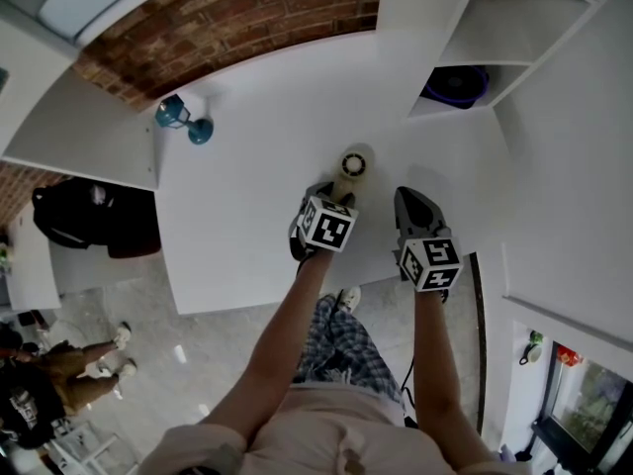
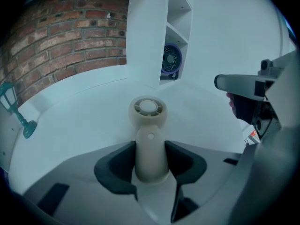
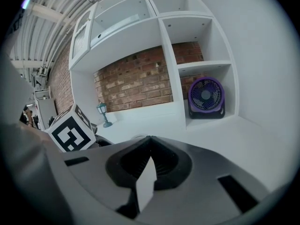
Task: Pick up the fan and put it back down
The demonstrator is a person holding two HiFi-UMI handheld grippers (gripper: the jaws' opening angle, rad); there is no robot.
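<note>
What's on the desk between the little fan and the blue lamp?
Nothing. In the head view, only bare white desk lies between the fan and the lamp.

A little teal lamp [image 1: 185,119] stands on the white table [image 1: 247,196] at ten o'clock, near the brick wall [image 1: 247,18]. A purple fan [image 1: 457,85] sits in the white shelf [image 1: 524,28] at two o'clock.
</note>
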